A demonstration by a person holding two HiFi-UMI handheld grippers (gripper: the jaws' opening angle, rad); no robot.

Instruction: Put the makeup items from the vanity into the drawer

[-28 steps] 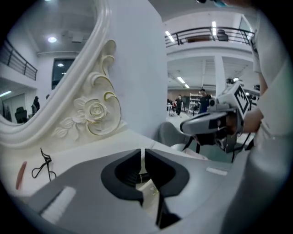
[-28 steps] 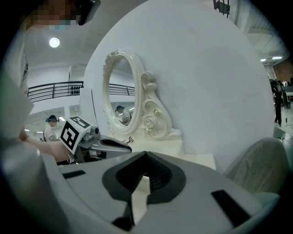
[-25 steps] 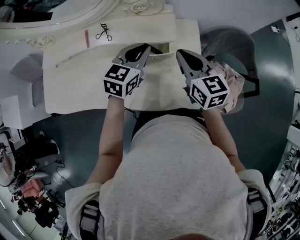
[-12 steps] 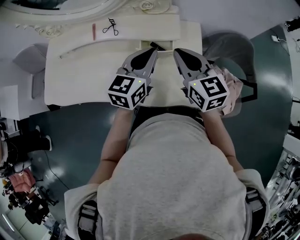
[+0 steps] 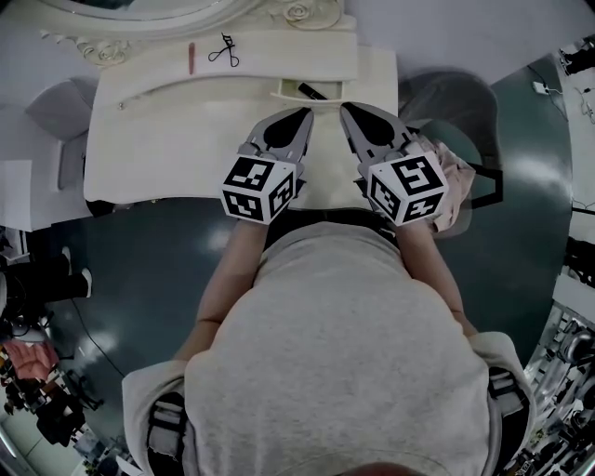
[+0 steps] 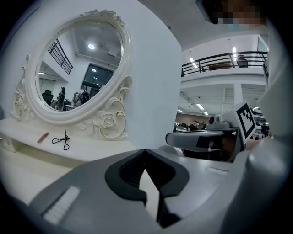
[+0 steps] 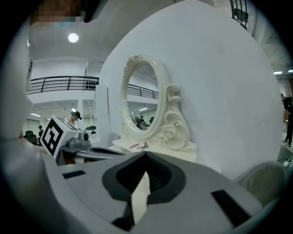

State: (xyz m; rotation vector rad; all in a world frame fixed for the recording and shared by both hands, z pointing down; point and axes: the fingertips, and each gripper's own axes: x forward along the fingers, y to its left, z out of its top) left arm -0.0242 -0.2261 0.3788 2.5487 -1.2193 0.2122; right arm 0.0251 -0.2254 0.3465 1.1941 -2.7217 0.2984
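Note:
On the raised back shelf of the white vanity (image 5: 167, 139) lie a pink stick (image 5: 191, 58) and a black eyelash curler (image 5: 223, 51). The left gripper view shows both, the stick (image 6: 43, 137) and the curler (image 6: 60, 140), under the oval mirror (image 6: 78, 68). A small drawer (image 5: 290, 90) stands open with a dark pencil-like item (image 5: 311, 91) in it. My left gripper (image 5: 307, 113) is shut and empty just in front of the drawer. Beside it, my right gripper (image 5: 344, 110) is shut and empty too. Their tips point toward each other.
A seat with a pinkish cloth (image 5: 457, 167) stands right of the vanity, behind my right gripper. A grey chair (image 5: 56, 116) sits at the vanity's left end. The ornate mirror frame (image 5: 297, 13) and a white wall rise behind the shelf.
My left gripper has pulled back from the drawer's edge and shifted right, closer to the right gripper. The head view has tilted a little. Both grippers stayed shut.

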